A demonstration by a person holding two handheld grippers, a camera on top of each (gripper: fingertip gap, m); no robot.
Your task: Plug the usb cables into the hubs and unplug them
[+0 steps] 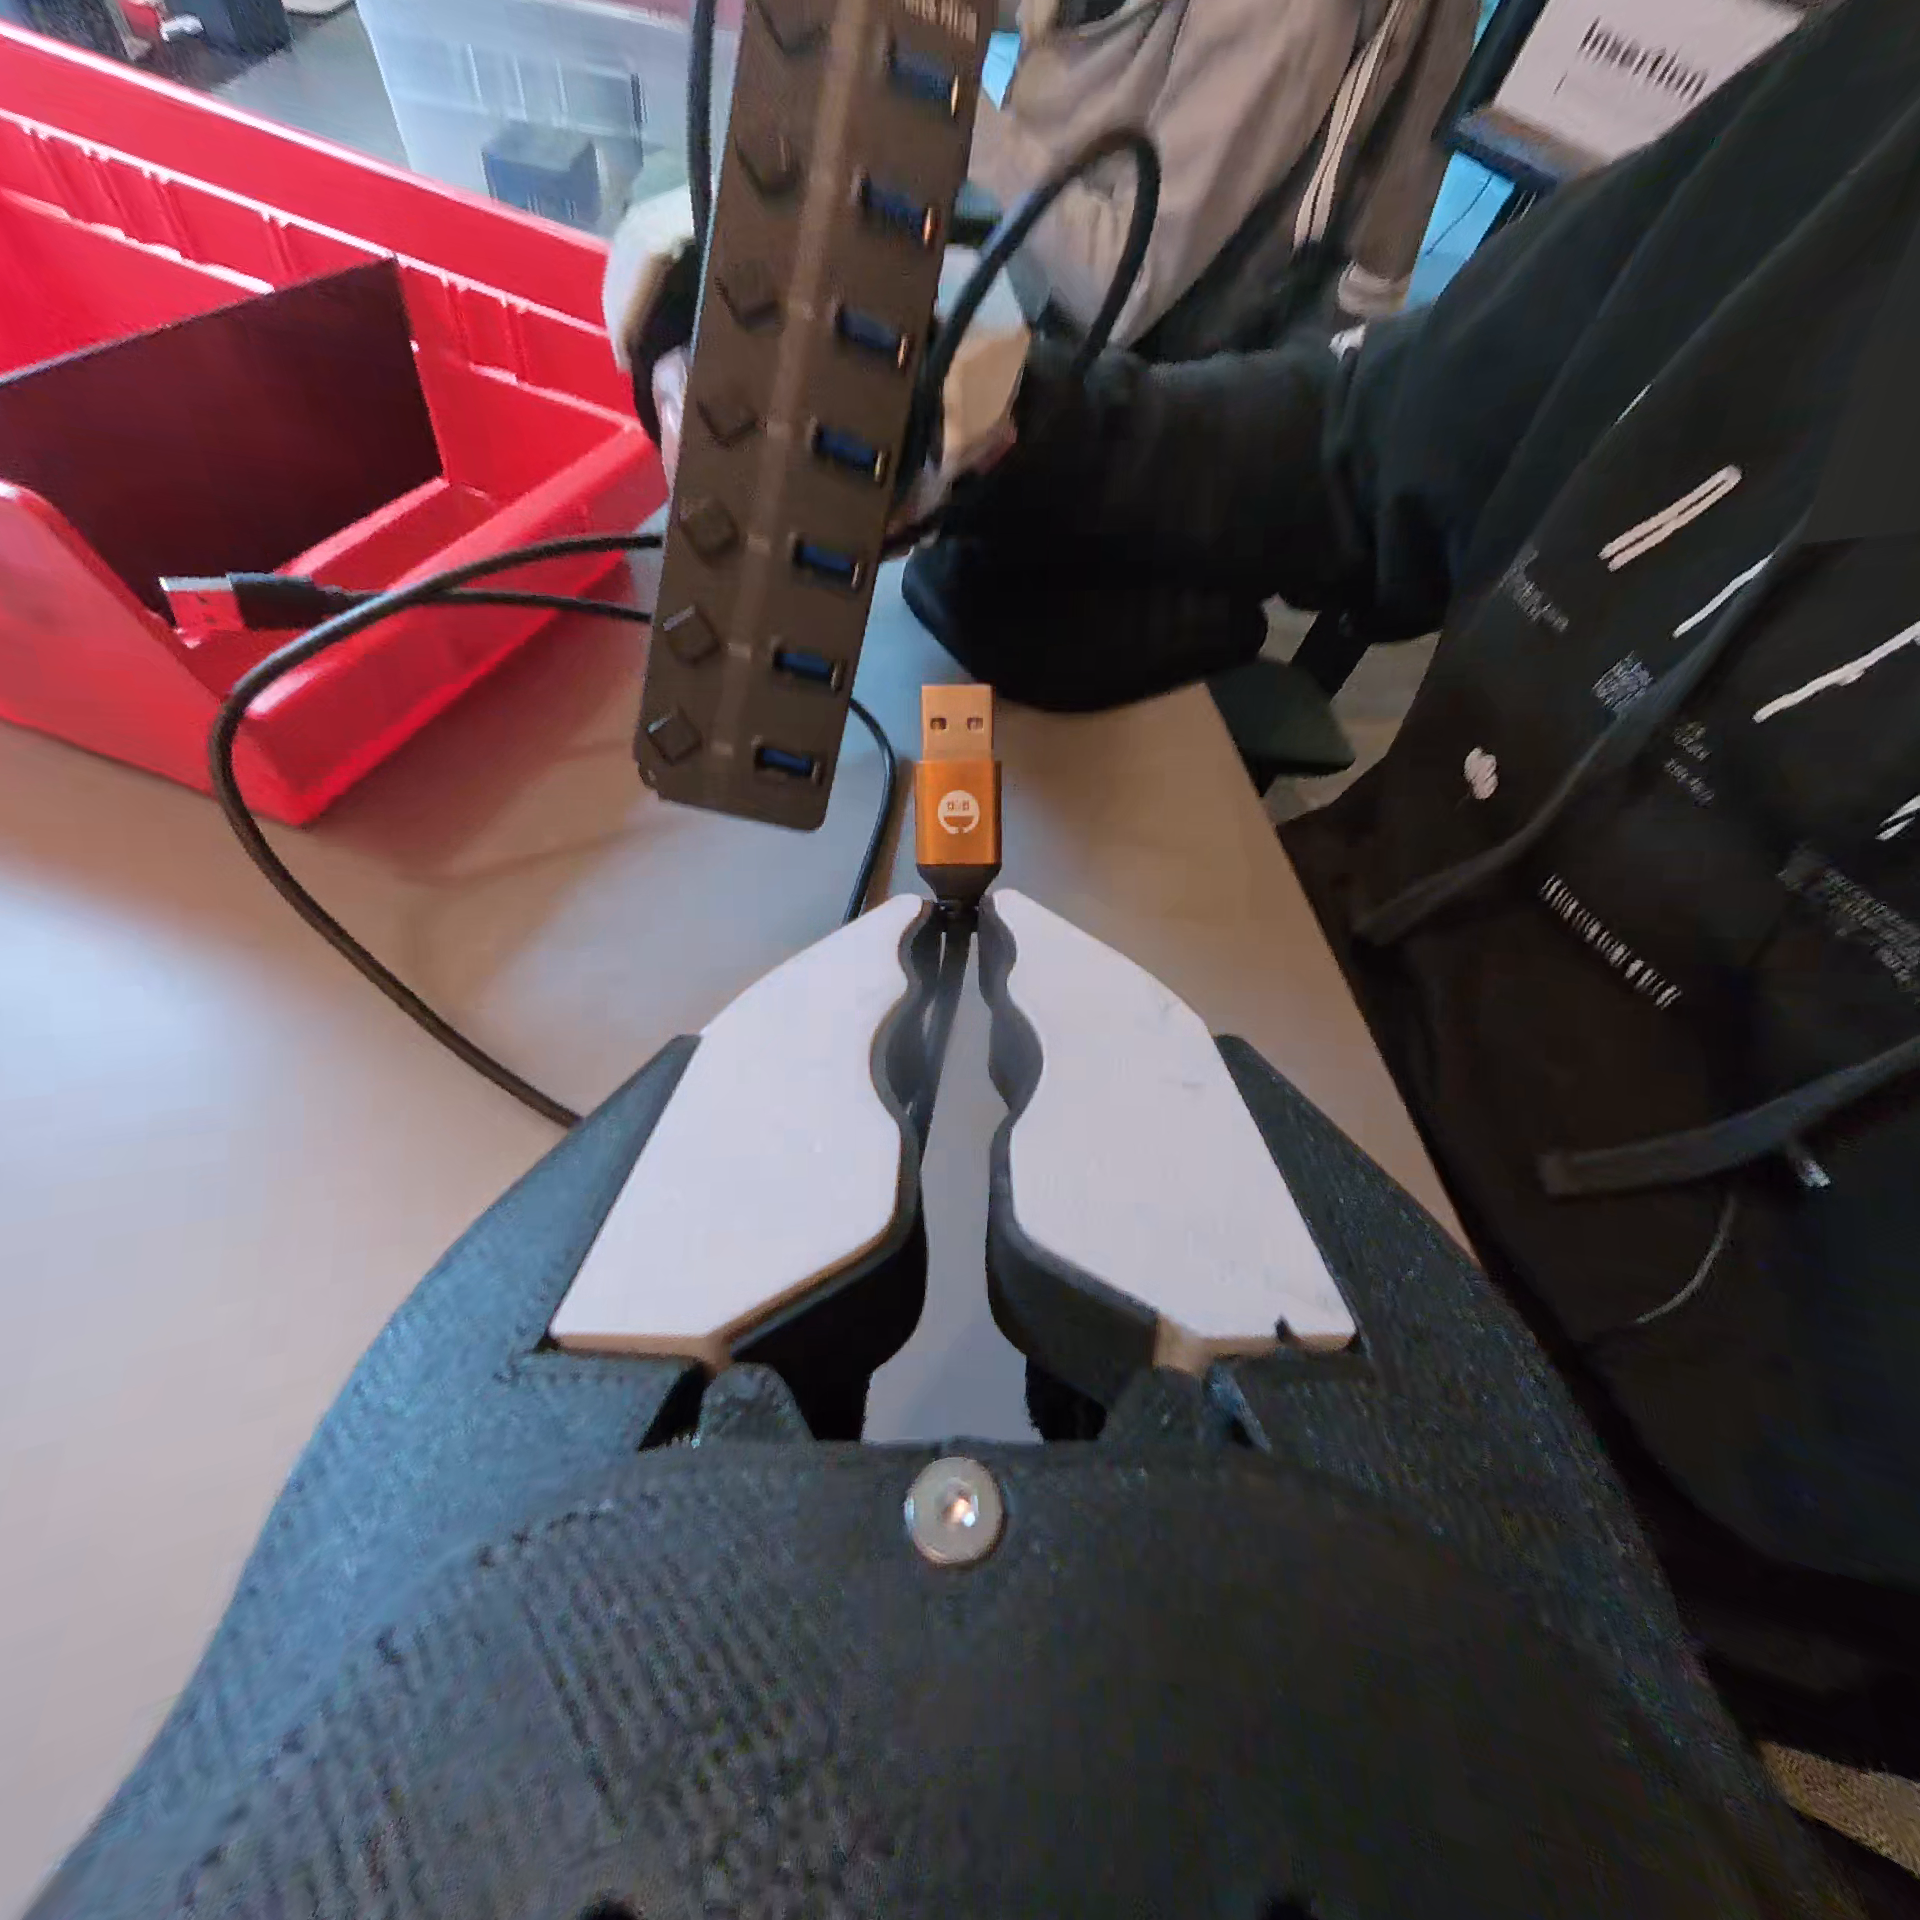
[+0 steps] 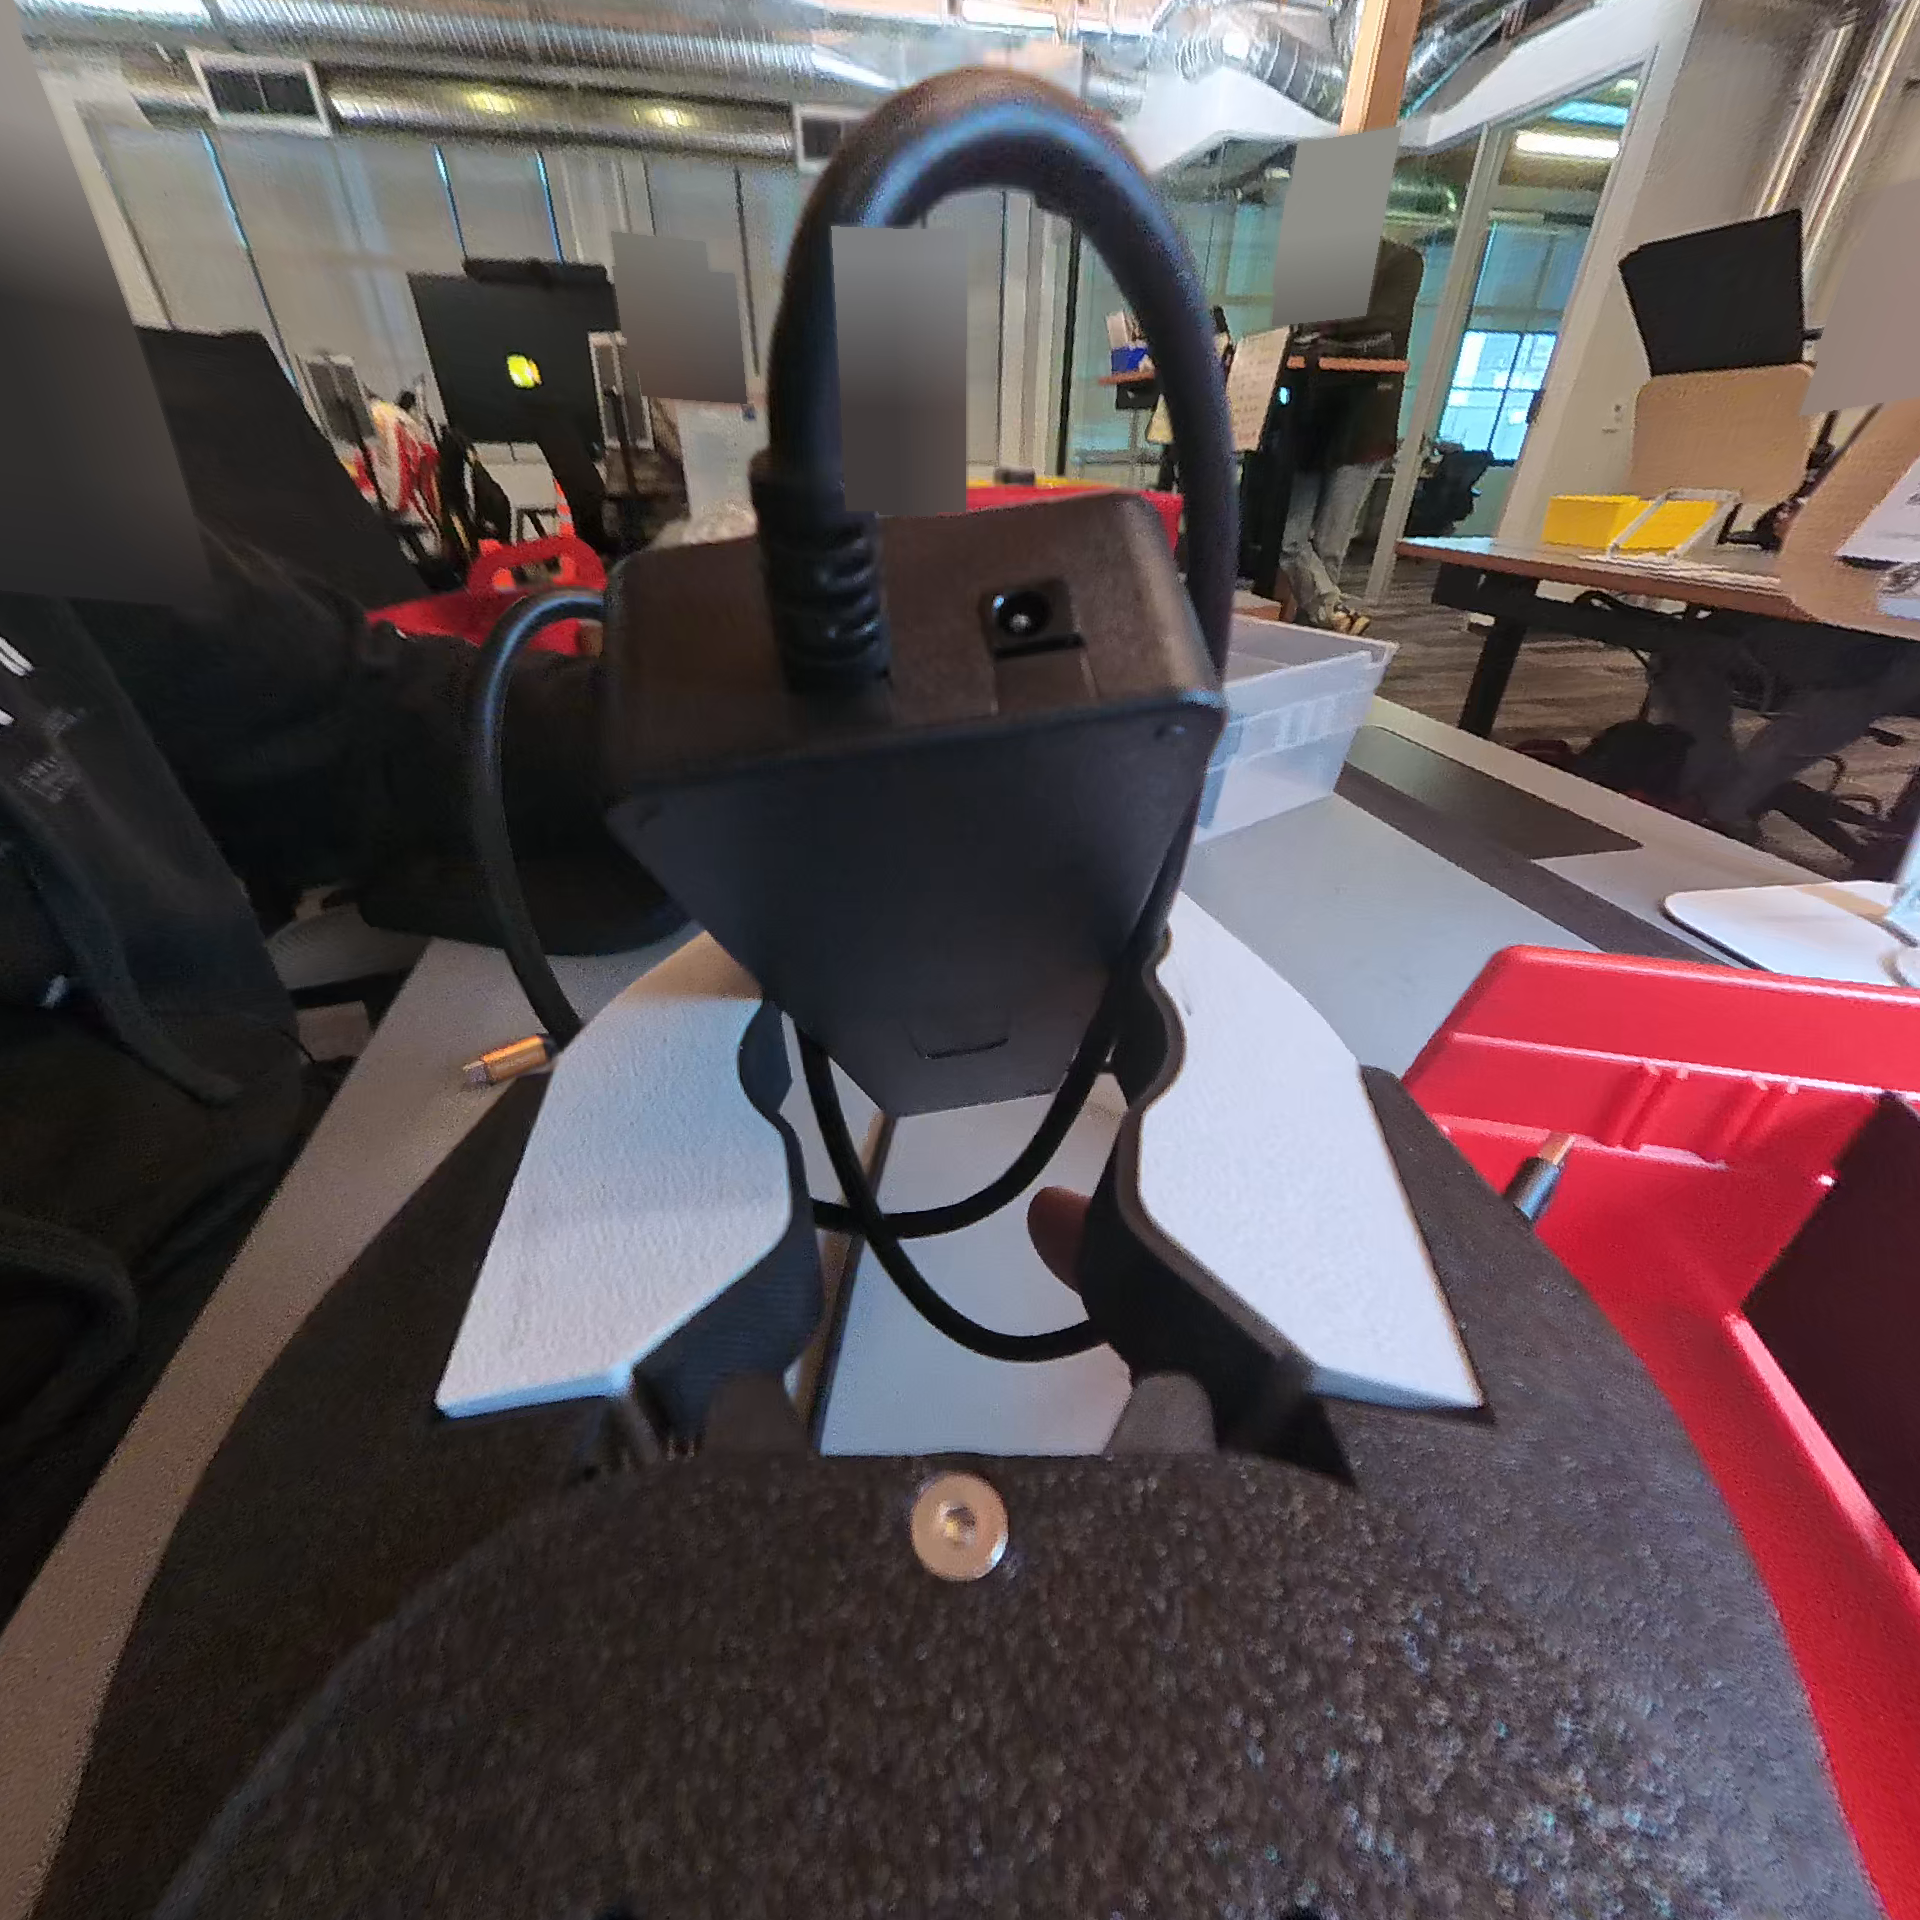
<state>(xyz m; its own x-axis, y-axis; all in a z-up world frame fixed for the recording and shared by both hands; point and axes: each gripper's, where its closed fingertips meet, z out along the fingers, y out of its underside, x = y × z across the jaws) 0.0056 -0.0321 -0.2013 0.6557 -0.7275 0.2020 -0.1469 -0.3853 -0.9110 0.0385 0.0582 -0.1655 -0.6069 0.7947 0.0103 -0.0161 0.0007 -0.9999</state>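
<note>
The left tongs (image 1: 958,906), level over the tabletop (image 1: 312,1039), pinch the cable just behind an orange USB plug (image 1: 956,790) (free, just beside the hub's (image 1: 810,416) lowest port), while the right tongs (image 2: 961,1039) clamp that black hub (image 2: 914,831) upright.

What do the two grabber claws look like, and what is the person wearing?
Both the left gripper and right gripper have rough black printed bodies, flat white fingers with wavy black inner edges, and one silver screw. The person wears a black jacket with white markings and drawstrings.

Each black hand-held gripper (image 1: 958,902) has white fingers (image 1: 769,1122), one screw (image 1: 954,1509).
</note>
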